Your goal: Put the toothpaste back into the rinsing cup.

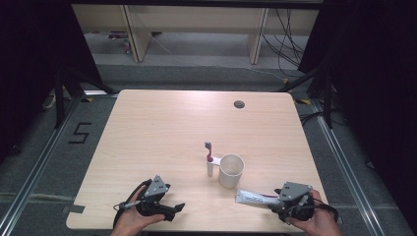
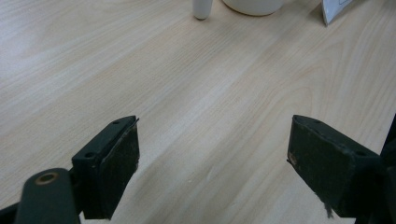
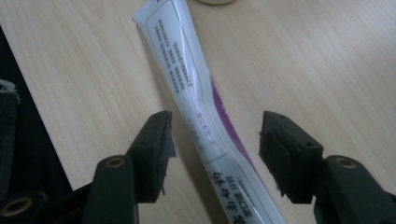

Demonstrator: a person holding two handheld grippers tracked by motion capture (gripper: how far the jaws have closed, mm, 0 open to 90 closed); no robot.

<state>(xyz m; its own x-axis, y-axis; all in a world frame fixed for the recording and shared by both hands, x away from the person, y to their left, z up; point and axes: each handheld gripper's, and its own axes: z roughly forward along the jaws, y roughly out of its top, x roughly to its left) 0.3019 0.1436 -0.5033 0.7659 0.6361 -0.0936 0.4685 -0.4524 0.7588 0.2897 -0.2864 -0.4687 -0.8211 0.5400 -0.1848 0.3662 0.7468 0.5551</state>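
Note:
A white toothpaste tube (image 1: 251, 197) with purple print lies flat near the table's front right edge. My right gripper (image 1: 273, 204) reaches over its cap end. In the right gripper view the tube (image 3: 187, 84) runs between the two jaws of that gripper (image 3: 215, 140), with a gap on each side, so the pads do not press on it. A white cup (image 1: 231, 169) stands upright at the middle, and a toothbrush (image 1: 209, 156) with a red and white handle lies just left of it. My left gripper (image 1: 176, 208) rests open at the front left, with bare table between its jaws (image 2: 212, 158).
The wooden table (image 1: 172, 123) has a round cable hole (image 1: 239, 104) near its far edge. In the left gripper view the toothbrush handle (image 2: 201, 8), the cup base (image 2: 252, 5) and the tube's flat end (image 2: 334, 10) sit at the top.

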